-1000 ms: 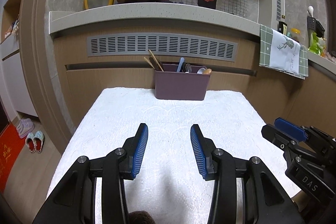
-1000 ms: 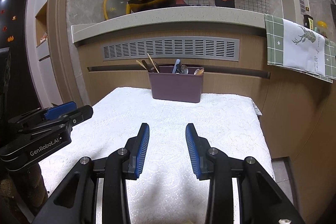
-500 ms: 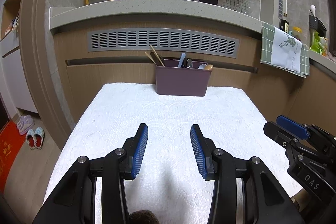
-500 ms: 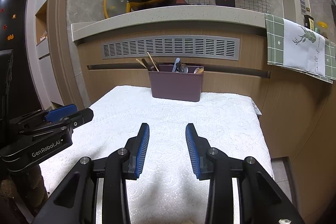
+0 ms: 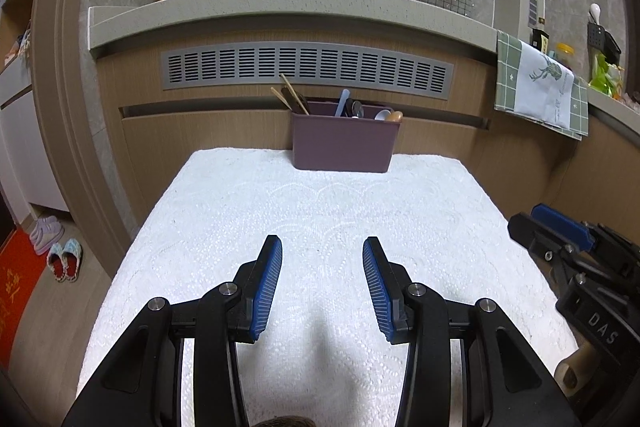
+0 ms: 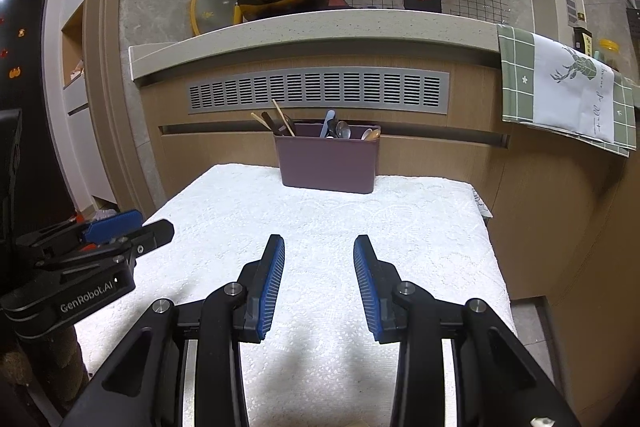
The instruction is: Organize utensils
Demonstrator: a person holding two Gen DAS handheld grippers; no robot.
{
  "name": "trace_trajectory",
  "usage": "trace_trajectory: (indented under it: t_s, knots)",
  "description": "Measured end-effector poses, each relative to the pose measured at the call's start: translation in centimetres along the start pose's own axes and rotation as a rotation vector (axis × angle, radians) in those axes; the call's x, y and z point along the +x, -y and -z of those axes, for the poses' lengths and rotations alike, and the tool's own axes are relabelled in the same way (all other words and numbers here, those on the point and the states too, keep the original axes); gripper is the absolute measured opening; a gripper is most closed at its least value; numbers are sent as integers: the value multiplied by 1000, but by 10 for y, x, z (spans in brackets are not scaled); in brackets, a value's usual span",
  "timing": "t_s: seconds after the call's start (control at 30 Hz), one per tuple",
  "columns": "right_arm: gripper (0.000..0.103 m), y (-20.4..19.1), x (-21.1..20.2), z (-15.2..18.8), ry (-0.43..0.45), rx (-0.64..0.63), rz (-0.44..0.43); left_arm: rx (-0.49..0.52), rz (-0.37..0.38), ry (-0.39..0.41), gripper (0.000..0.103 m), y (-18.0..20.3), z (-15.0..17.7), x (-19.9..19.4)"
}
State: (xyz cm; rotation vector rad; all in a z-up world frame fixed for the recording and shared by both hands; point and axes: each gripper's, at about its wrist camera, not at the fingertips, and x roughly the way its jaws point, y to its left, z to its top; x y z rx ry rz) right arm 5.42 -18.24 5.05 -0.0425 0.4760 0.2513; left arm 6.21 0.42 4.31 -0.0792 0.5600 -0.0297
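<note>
Hovering unchanged: left tongs (image 5: 322, 247) and right tongs (image 6: 319, 245) both agape, empty, above the white-clothed bench (image 5: 320, 211). Utensils (image 5: 352, 109) already upright in purple holder (image 5: 342, 147) at far edge; apparently sorted.

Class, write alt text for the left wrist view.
The open, empty left gripper hovers over a white cloth-covered table. At the far edge stands a purple utensil holder with chopsticks and spoons; the right gripper shows at the right.
</note>
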Motion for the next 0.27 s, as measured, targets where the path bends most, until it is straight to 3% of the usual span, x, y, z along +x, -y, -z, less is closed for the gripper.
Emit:
trace_trajectory:
  t_s: [0.27]
  knots:
    - [34,2,0,0,0,2,15,-17,16,-13,43,-6,3,4]
